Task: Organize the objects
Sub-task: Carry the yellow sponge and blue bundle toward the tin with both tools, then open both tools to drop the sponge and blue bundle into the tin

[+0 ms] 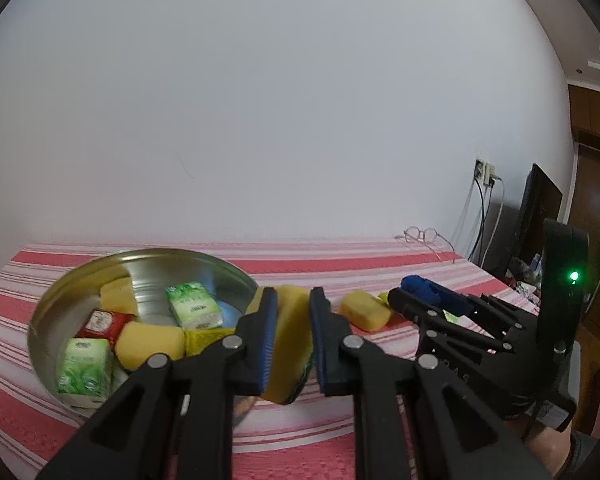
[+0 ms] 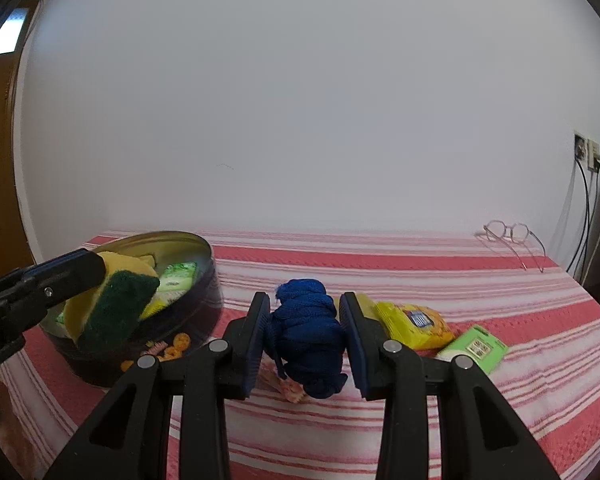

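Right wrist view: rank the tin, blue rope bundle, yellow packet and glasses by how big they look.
1. Tin.
2. Blue rope bundle, though it sits nearest the camera, so that inflates it.
3. Yellow packet and glasses: similar, unranked.

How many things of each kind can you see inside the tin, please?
Yellow sponges: 2
Green packets: 2
Red packets: 1
Yellow packets: 1
Total in the tin: 6

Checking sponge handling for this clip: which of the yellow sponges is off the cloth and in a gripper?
The green-backed sponge, clamped in the left gripper beside the round tin. The plain yellow sponge lies on the striped cloth; another sits inside the tin.
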